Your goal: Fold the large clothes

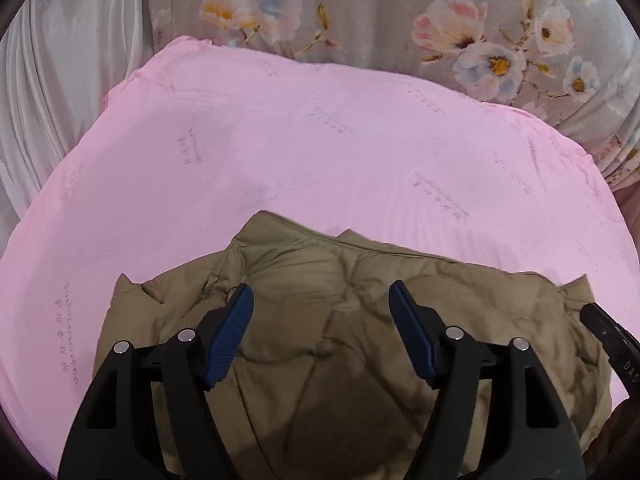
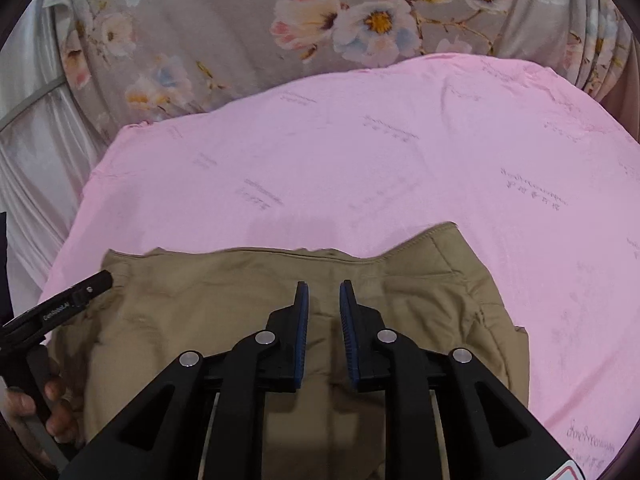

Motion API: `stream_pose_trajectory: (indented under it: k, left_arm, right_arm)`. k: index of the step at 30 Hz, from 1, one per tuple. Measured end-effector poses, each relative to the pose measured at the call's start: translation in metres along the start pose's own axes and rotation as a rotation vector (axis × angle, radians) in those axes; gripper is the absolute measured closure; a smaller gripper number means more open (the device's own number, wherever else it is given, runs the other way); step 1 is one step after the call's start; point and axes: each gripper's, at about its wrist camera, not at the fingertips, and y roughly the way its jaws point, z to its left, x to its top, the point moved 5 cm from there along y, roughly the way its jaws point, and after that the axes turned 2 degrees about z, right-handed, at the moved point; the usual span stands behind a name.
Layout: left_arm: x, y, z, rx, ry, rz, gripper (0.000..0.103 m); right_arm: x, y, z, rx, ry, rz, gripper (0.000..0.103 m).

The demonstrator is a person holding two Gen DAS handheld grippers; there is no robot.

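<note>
- A tan padded jacket is seen lying folded on a pink sheet, at the near edge of the sheet, with bare pink cloth spread beyond it on the far side.
- In the left wrist view the quilted puffs of the jacket are shown plainly, along with a seam running across its far edge; a strip of white satin cloth is seen at the left, and flowered grey fabric behind the sheet.
- Only in the right wrist view is a flatter side of the jacket shown, with a stitched flap raised at its far right corner.
- Only in the right wrist view is a hand seen, at the lower left, wrapped around the handle of the other tool, whose black tip lies over the jacket's left edge.
- In the left wrist view, a black part of the other tool is caught at the right edge, over the jacket's right corner.
- The left gripper is held wide apart above the jacket; nothing is clasped between its blue pads, and contact with the cloth is not seen.
- The right gripper is parted only by a narrow gap, with its ribbed blue pads clear of each other; no fold of cloth is pinched between them, so the jacket is released.
- Both tools are pointed downward toward the jacket, and it rests on the sheet unheld.
</note>
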Motion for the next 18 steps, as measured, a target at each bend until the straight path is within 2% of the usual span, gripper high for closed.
stream_pose_trajectory:
  k: [2, 5, 9, 14, 18]
  left_arm:
    - [-0.001, -0.018, -0.022, -0.022, 0.041, -0.024, 0.035]
    - [-0.01, -0.016, -0.043, -0.007, 0.09, -0.024, 0.035]
    - [-0.032, 0.011, -0.044, 0.04, 0.097, 0.021, 0.035]
    - [-0.04, 0.022, -0.039, 0.037, 0.074, 0.021, 0.032]
    - [-0.044, 0.026, -0.042, 0.064, 0.088, 0.008, 0.03]
  right_arm:
    - [-0.002, -0.005, 0.026, 0.025, -0.05, -0.006, 0.085]
    - [-0.014, 0.007, 0.047, 0.035, -0.083, 0.017, 0.085]
    - [-0.034, 0.028, 0.043, 0.028, -0.083, 0.047, 0.085]
    - [-0.04, 0.038, 0.039, 0.037, -0.072, 0.054, 0.085]
    - [-0.046, 0.044, 0.042, 0.007, -0.102, 0.04, 0.085]
